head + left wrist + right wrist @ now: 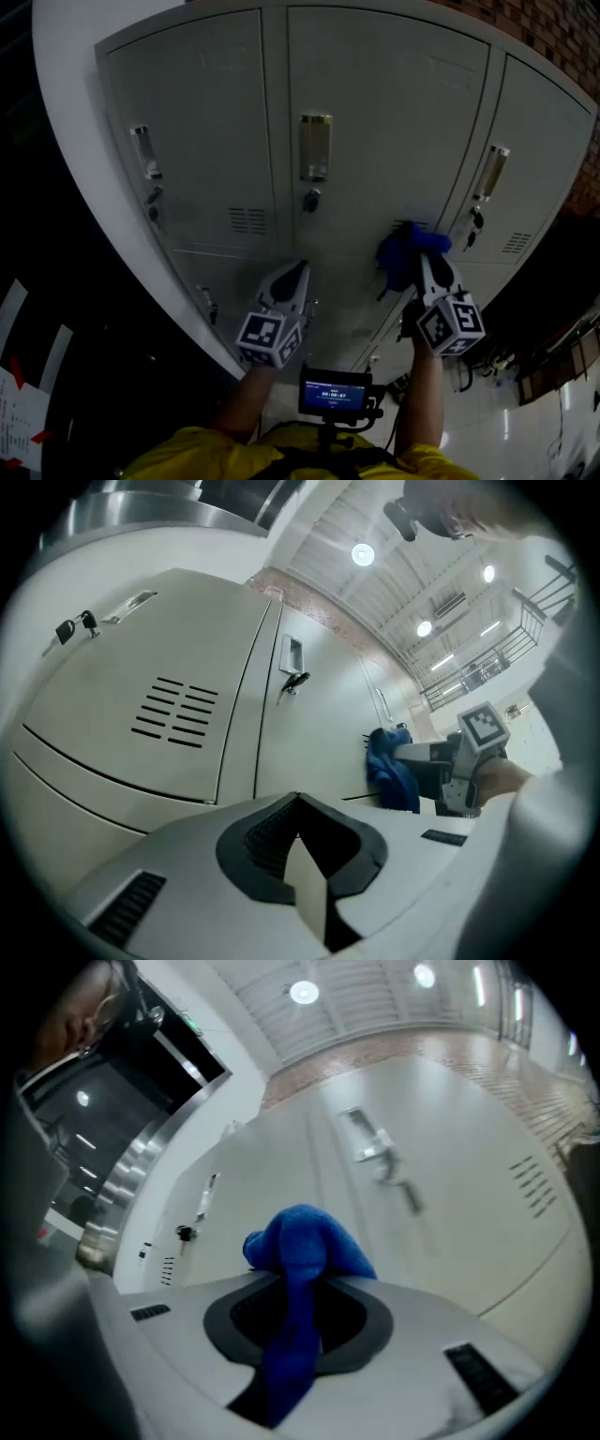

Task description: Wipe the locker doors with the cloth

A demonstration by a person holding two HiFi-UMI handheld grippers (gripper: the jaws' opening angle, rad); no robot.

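Grey painted sheet steel across the whole bank: three upper locker doors in view, lower doors beneath them.

1. The left door (187,122) carries a recessed handle (142,152) and a louvred vent (247,220). Nothing is touching it.

2. The left gripper (295,274) hangs below the vent, near the seam between upper and lower doors. Its own view shows the jaws brought together with nothing between them. I judge it idle.

3. The middle door (375,94) has a key (310,200) hanging in its lock. The cloth (405,253), a blue microfibre type, sits at this door's lower right corner, close to the seam with the next door. It appears to be pressed against the panel, though I cannot confirm how firmly.

4. The right gripper (427,267) has its jaws closed on the cloth. In its own view a bunched wad stands proud of the jaw tips and a tail runs back down between them.

5. The right door (544,159) has its own key (475,221) in the lock and no tool near it.

Handling assessment: the cloth is light, soft and limp. It will fold and drag, not push, so only the wad ahead of the tips does the work. The present hold, mid-cloth with a pad left forward, is the right one in my judgement. A hold nearer the edge would risk the jaws scraping the paint. I would steer around the keys and handles, since loose pile may snag on them.
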